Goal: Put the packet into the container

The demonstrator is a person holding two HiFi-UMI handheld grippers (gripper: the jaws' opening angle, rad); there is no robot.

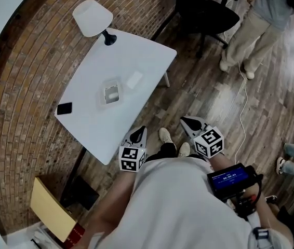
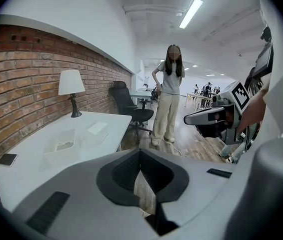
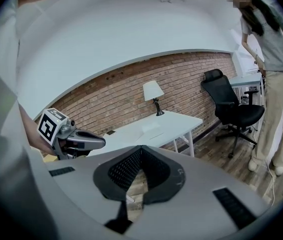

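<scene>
One container (image 1: 111,93) on white table (image 1: 131,110); brick wall (image 1: 27,87)

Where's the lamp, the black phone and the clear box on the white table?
lamp (image 1: 92,17), head view, on its white shade.
phone (image 1: 64,108), head view, on the middle of its black face.
container (image 1: 104,94), head view, on its left wall.
</scene>
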